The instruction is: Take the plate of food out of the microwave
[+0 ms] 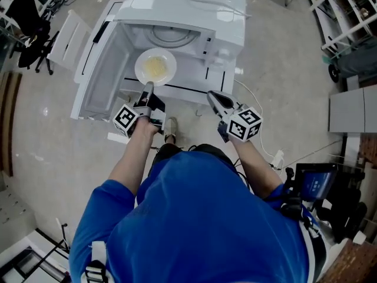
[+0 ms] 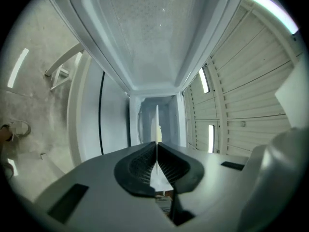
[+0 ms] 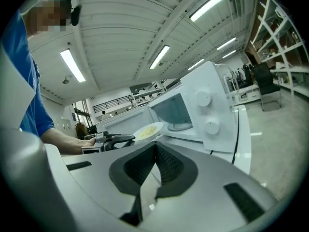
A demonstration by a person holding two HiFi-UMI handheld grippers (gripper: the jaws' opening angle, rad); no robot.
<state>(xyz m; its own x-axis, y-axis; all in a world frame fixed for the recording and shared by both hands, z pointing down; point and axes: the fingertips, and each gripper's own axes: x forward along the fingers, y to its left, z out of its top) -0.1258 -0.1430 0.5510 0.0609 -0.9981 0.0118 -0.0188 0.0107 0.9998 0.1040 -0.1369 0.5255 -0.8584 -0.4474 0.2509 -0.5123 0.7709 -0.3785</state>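
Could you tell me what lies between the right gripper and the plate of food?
No object: in the head view, only the microwave's bare front sill runs between the right gripper and the plate.

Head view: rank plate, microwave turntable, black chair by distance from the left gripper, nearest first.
1. plate: rim clamped in the left gripper, directly ahead of it.
2. turntable: inside the microwave, beyond the plate.
3. black chair: far off on the floor, at the view's upper left.

White plate [image 1: 140, 68], yellow food [image 1: 155, 68], seemingly level, before open microwave [image 1: 194, 10].
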